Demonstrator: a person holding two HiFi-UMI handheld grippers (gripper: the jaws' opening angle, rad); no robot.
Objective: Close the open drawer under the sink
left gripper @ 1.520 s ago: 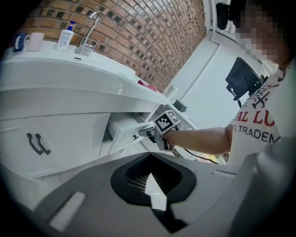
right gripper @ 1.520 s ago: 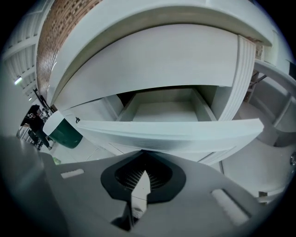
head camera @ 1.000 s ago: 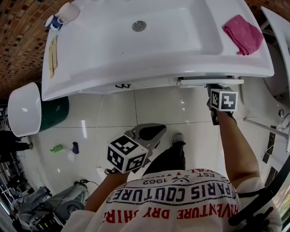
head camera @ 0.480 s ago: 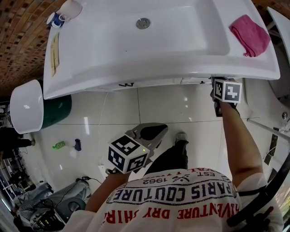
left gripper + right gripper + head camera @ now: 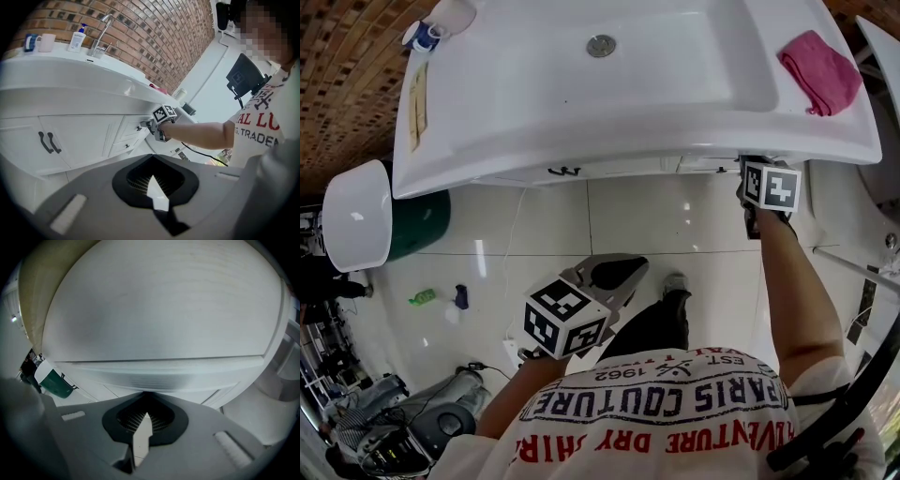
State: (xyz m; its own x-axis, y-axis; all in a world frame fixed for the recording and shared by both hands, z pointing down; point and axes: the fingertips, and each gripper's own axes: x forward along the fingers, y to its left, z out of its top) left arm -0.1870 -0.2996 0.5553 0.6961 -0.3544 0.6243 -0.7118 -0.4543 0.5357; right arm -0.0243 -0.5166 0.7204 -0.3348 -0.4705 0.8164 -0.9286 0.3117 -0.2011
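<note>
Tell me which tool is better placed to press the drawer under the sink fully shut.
Right. The right tool is at the drawer front below the sink rim, white panel filling its view. The left tool hangs back near the person's shirt, away from the cabinet.

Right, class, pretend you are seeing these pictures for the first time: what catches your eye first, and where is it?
The big white sink fills the top of the head view, with a bright pink cloth on its right corner. Just under that end, the right gripper, jaws together, is up against the white drawer front, while the left gripper hangs empty over the tiled floor.
</note>
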